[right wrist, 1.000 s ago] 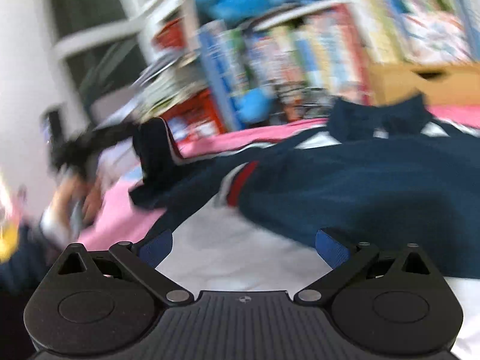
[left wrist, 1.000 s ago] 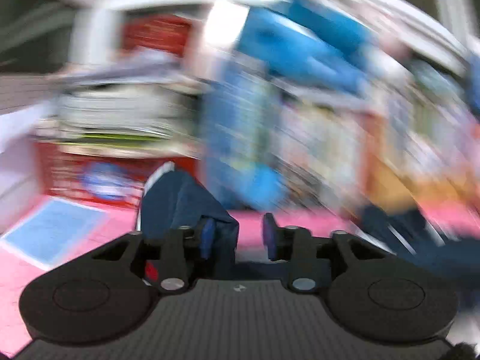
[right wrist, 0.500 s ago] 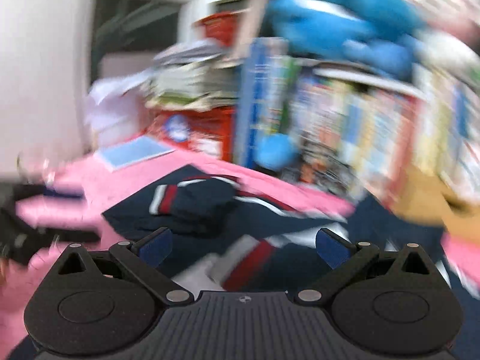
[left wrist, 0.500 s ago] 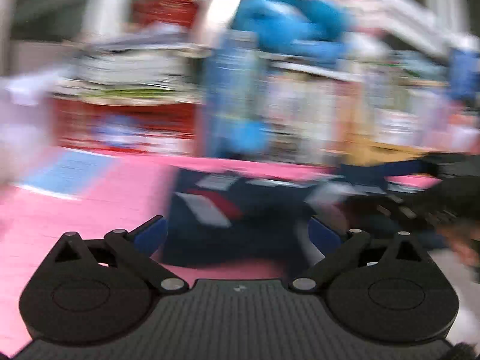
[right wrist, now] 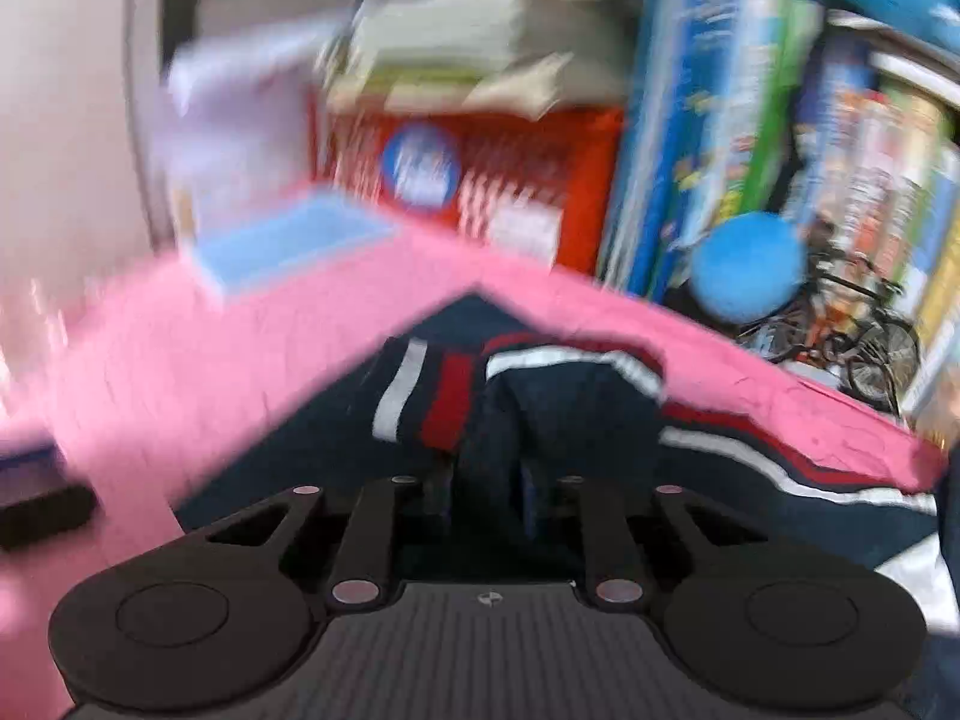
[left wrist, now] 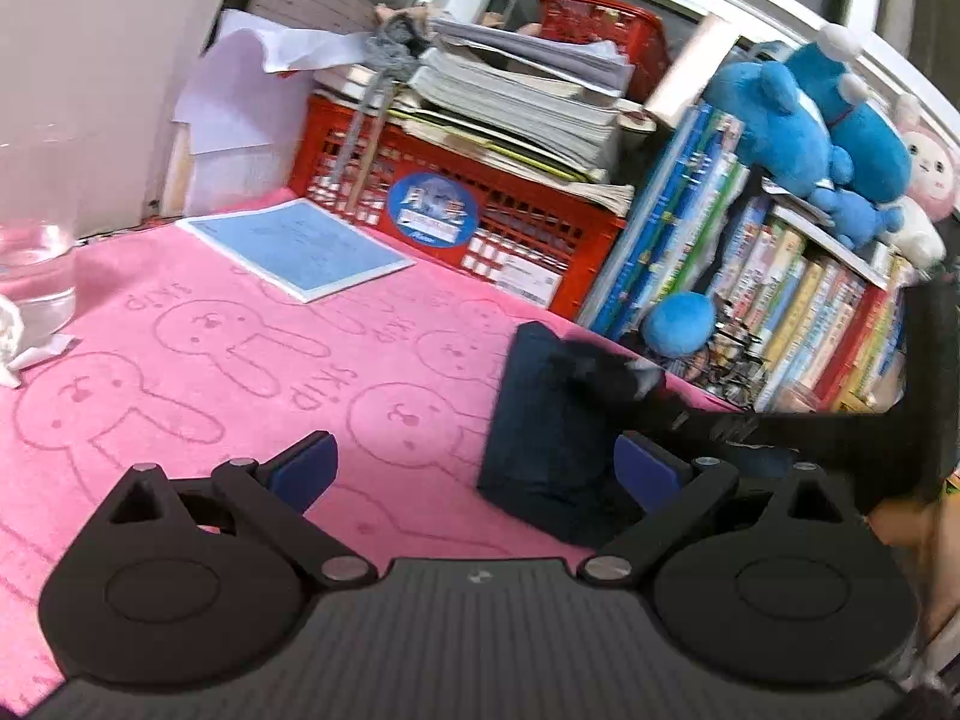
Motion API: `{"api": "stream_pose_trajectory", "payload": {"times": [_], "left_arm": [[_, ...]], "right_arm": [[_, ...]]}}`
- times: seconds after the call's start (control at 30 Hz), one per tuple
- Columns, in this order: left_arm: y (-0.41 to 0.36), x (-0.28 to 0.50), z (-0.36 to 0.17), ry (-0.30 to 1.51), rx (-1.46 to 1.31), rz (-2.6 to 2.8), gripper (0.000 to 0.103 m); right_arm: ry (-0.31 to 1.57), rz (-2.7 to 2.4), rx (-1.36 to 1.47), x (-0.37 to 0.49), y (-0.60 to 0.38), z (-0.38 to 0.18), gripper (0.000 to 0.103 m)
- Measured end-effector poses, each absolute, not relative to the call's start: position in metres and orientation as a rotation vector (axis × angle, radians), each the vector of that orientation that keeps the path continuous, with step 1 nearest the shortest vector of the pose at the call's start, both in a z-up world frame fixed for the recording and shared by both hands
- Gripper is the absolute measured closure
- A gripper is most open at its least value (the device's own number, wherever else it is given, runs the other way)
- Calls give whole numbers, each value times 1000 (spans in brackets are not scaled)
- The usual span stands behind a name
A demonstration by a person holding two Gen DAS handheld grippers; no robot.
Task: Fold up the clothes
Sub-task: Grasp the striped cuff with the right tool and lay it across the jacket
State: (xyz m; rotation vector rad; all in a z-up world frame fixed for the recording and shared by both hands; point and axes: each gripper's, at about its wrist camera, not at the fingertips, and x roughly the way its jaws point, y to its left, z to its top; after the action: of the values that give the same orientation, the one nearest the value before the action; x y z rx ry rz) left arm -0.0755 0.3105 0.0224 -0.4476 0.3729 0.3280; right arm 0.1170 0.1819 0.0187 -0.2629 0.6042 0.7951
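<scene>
The left gripper [left wrist: 474, 468] hovers over the pink rabbit-print cloth [left wrist: 180, 372] with its jaws spread wide and nothing between them. The navy garment [left wrist: 540, 438] lies folded at about two o'clock from it, just past its right finger. The right gripper [right wrist: 486, 498] has just been closing, and its jaws now pinch a bunched fold of the navy garment [right wrist: 558, 420], whose red and white stripes fan out at twelve o'clock. A red crate [left wrist: 480, 210] stands at the cloth's far edge.
</scene>
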Motion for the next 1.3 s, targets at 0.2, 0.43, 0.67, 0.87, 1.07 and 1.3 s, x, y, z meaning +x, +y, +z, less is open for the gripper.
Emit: {"api": "stream_pose_trajectory", "payload": {"times": [0.2,0.43,0.67,0.87,1.07,1.3], "left_arm": [[297,-78,26,349,-378,283,3],[256,-72,41,373,-275,158,2],[167,-32,55,440,137,33,0],[138,11,37,531,375,121,0],[176,28,23,638,288,315,0],[175,2,21,624,340,305,0]], "right_arm": [[498,727,71,108,64,80,84],[427,505,323,98,-119,112,84],[588,357,576,114,-219,45,84],[552,433,654,135,-223,45,84],[421,510,676,144,-231,59,83],[738,316,561,145,-246,-6,77]]}}
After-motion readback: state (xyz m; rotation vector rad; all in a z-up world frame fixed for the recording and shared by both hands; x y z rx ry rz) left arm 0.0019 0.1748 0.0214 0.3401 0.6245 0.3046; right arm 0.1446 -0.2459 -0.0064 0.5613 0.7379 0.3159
